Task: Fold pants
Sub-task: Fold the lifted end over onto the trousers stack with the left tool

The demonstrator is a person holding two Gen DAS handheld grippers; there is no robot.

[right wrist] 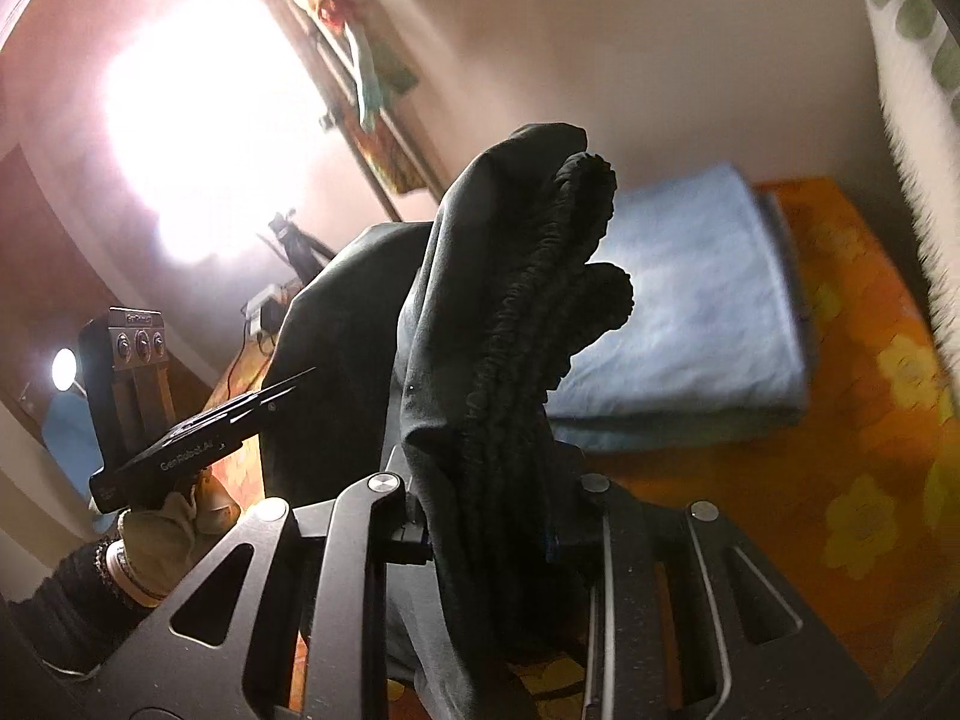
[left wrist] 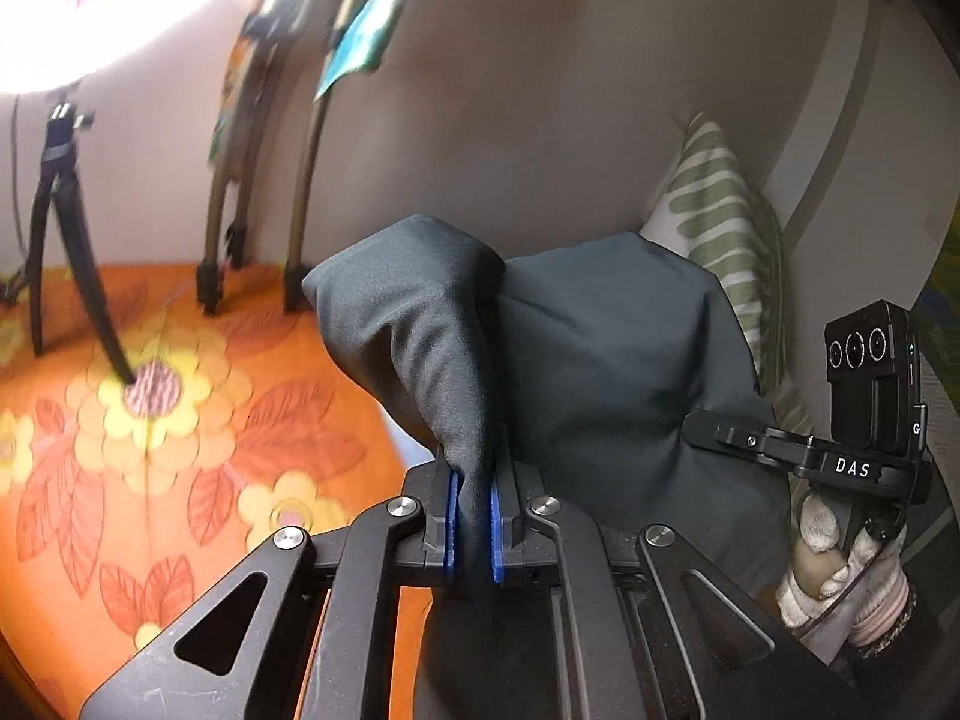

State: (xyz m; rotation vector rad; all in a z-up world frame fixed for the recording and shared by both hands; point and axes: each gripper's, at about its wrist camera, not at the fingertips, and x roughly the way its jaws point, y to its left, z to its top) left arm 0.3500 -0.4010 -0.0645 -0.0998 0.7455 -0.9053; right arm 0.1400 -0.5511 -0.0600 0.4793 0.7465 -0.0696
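Observation:
Dark pants hang lifted above the bed. In the left wrist view my left gripper is shut on a fold of their smooth fabric, pinched between the blue pads. In the right wrist view my right gripper is shut on a thick bunch of the pants at the gathered elastic waistband; the cloth hides its fingertips. Each view catches the other gripper's body at its edge, held by a gloved hand.
An orange floral bedspread lies below. On it stand a black tripod and wooden stand legs draped with coloured cloth. A green-striped pillow leans on the wall. A folded blue cloth lies ahead. A bright lamp glares.

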